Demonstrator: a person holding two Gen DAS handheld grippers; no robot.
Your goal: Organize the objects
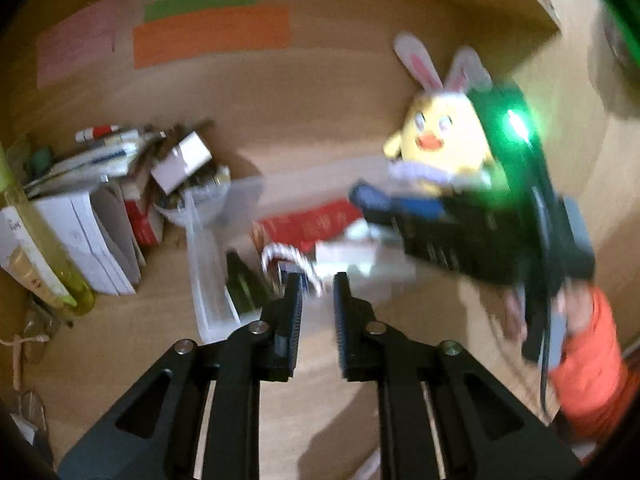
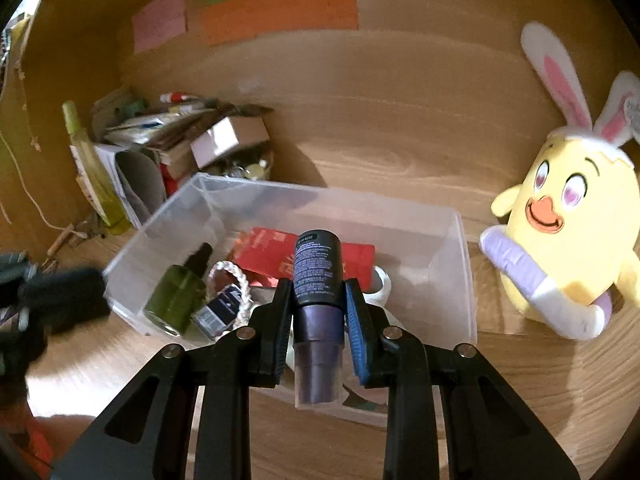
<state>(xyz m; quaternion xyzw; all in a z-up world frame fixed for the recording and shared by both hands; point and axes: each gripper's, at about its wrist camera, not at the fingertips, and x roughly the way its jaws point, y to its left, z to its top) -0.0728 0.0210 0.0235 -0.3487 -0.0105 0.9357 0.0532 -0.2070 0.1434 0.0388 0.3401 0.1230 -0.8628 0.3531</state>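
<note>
Now | right claw (image 2: 316,304) clamps purple bottle (image 2: 317,280), long axis pointing forward over clear bin (image 2: 440,240) | left claw (image 1: 317,292) parted, empty

A yellow bunny-eared plush (image 2: 568,236) sits on the wooden desk (image 2: 360,132); coloured paper notes (image 2: 280,8) behind.

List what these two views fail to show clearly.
- Left wrist view: motion blur smears the clear bin and its contents.
- Right wrist view: the held dark bottle and right tool hide the bin's middle.
- Bottle's label print: too small to read.
</note>
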